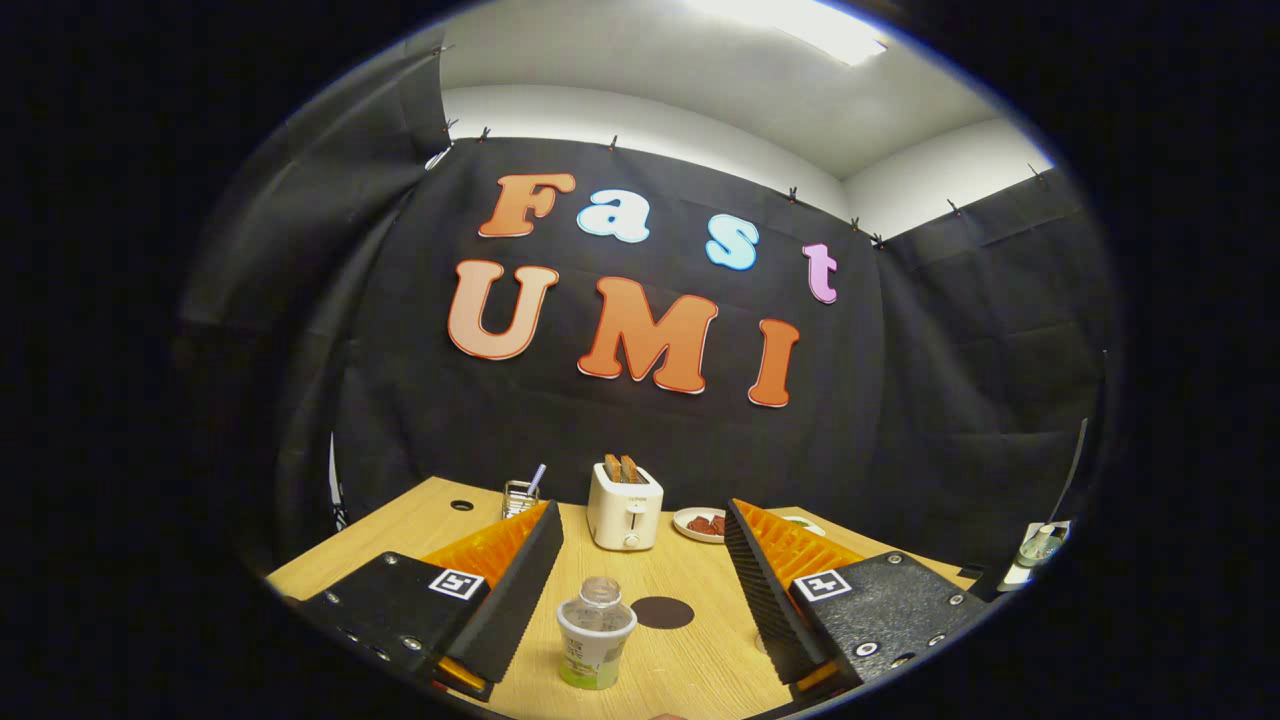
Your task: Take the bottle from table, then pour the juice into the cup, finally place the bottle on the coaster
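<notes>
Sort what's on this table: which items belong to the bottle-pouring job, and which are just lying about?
Job items: bottle, standing between the open fingers of the hand-held gripper; dark round coaster beside it. I cannot make out a cup.

Lying about: toaster with toast, plate of red food, wire holder with a straw.

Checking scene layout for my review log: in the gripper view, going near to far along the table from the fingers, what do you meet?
Open gripper fingers, with the small clear plastic bottle between them → dark round coaster → white toaster with toast in its slots.
</notes>
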The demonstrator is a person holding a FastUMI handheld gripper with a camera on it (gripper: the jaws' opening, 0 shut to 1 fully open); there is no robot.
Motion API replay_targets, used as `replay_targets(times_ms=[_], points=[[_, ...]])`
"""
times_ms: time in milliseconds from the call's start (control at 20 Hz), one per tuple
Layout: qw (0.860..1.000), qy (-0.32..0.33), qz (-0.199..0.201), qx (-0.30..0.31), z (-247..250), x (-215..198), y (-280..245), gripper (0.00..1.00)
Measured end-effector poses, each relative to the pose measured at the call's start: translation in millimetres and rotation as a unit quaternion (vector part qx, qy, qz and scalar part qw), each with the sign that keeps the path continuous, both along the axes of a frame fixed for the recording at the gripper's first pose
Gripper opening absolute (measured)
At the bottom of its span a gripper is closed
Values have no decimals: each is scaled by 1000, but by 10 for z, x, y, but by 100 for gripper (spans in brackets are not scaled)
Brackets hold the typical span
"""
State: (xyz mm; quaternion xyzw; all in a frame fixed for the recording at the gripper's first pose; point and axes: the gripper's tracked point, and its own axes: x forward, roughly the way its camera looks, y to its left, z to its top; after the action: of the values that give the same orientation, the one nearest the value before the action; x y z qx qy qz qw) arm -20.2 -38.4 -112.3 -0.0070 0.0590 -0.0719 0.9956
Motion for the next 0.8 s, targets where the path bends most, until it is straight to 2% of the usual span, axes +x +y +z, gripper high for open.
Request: replay_targets(times_ms=[100, 450, 800], points=[[1000, 14, -2, 22, -257, -5, 17, 97], [990, 45, 52, 122, -1001, 87, 226, 96], [983, 103, 82, 124, -1642, 130, 452, 94]])
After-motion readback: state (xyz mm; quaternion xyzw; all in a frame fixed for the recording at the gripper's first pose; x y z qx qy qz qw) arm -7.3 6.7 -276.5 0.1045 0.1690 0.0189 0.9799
